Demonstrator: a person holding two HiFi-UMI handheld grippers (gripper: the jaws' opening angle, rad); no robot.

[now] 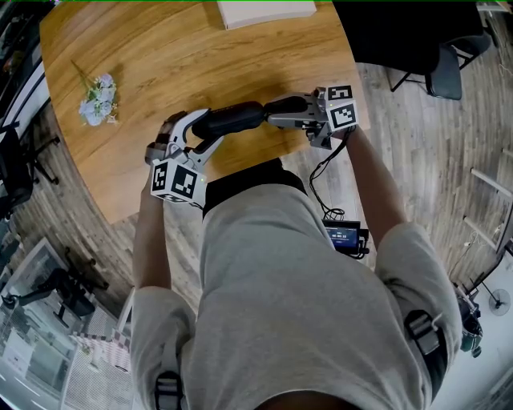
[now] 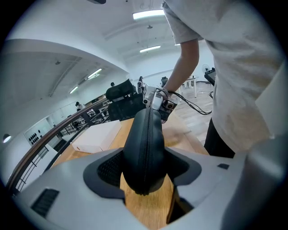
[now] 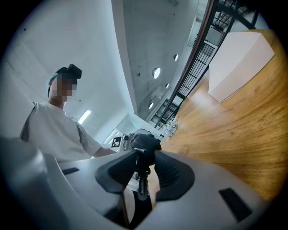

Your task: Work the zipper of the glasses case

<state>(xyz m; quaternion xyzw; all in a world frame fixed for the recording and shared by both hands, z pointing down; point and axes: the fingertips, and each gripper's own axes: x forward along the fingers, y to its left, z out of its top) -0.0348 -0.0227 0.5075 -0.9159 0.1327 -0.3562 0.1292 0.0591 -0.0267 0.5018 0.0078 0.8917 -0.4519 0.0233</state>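
A black zippered glasses case (image 1: 228,120) is held above the near edge of the round wooden table (image 1: 160,56). My left gripper (image 1: 200,132) is shut on its left end. In the left gripper view the case (image 2: 145,152) fills the gap between the pads, zipper seam facing the camera, and my left gripper (image 2: 144,167) presses on both of its sides. My right gripper (image 1: 276,108) meets the case's right end. In the right gripper view the zipper pull (image 3: 143,179) hangs from the case (image 3: 145,141) between the jaws of my right gripper (image 3: 145,173), with a thin gap beside it.
A white box (image 1: 264,12) lies at the table's far edge. A small bunch of pale flowers (image 1: 98,100) lies at the left. A black chair (image 1: 441,72) stands to the right on the wood floor. A cable runs to a small device (image 1: 345,236) at the person's hip.
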